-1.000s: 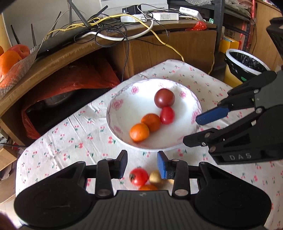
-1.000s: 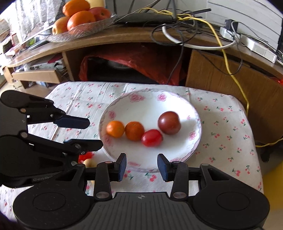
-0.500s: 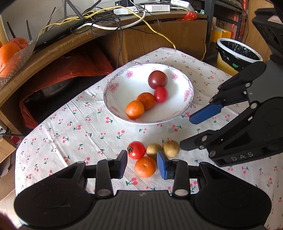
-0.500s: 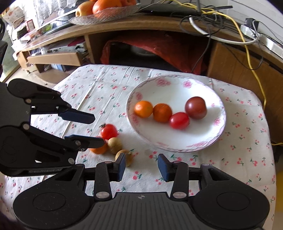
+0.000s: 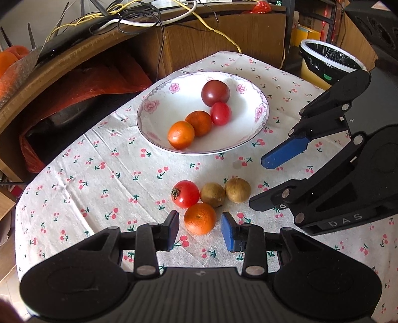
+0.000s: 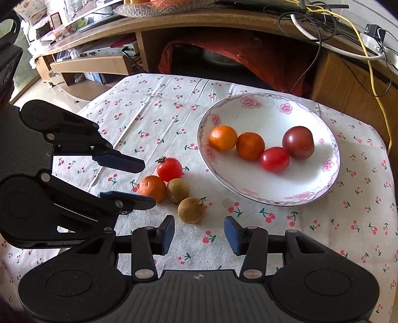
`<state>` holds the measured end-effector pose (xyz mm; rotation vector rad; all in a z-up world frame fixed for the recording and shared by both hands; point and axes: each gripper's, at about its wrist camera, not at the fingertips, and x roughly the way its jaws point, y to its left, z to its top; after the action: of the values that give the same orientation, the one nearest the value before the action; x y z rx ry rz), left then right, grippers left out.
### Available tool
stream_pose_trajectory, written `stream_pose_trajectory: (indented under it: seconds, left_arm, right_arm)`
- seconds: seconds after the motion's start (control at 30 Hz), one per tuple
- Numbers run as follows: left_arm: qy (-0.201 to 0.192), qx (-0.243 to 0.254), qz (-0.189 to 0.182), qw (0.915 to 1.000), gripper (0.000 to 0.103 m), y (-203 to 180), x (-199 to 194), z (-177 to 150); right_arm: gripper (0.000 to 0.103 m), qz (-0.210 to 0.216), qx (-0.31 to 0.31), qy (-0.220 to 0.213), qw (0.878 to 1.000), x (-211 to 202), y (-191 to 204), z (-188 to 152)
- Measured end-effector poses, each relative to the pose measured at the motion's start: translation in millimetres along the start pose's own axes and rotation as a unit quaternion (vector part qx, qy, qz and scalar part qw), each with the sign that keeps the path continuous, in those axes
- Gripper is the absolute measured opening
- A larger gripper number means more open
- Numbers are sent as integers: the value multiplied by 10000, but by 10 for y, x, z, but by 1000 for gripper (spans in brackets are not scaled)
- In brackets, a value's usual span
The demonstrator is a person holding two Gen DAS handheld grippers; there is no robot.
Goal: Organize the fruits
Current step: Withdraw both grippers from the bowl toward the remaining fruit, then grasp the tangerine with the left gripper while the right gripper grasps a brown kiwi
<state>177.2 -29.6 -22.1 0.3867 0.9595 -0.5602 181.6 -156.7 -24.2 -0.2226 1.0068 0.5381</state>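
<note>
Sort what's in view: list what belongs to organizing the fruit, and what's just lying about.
Job:
plate holding four fruits
loose tomato
loose orange
two brown fruits
left claw, right claw, both open

Lying about:
cables
bin
glass fruit dish
red bag

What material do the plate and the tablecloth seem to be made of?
Plate: probably glazed ceramic; it is white and glossy, with printed pink flowers at the rim. Tablecloth: probably woven cotton or similar, matte, with a cherry print; it shows creases and folds.
</note>
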Motion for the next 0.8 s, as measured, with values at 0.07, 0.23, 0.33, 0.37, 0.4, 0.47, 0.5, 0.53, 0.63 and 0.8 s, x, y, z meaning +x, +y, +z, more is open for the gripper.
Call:
stream_pose_trajectory:
  seconds: [0.07,0.23,0.33,0.37,0.4,0.47,0.5,0.53,0.63,0.8]
  left_arm:
    - [16,4,-8,10000,45,-2,9,-4]
    - [57,14,-6,10000,45,-1,37,-8]
    - [72,6,-9,10000,45,4,46,-6]
    - [75,8,-6,10000,45,4,49,-6]
    - [78,13,-3,10000,45,0,52,-5]
    - [89,18,-1,10000,45,-1,59,-2]
    - [90,24,-1,10000,45,-2,62,0]
    - [93,27,-6,10000,45,-2,65,2]
    - [98,35,0,9999,45,-3,69,3]
    - [117,45,5,9999,45,-4,84,-4]
  right_arm:
    - [41,24,-18,11,10000,2,6,0]
    - [41,36,-45,77,10000,37,4,-11]
    - [41,37,-51,94,9999,50,7,-13]
    - [41,38,-50,99,9999,52,5,-13]
    - [41,39,-44,102,9999,60,5,-9]
    - [41,39,-38,101,9999,67,3,-7]
    - [41,38,-39,103,9999,67,2,-7]
    - [41,32,-39,102,9999,70,1,-6]
    - [41,28,-37,97,9999,83,-5,-1]
    - [41,26,-5,109,9999,111,-25,3]
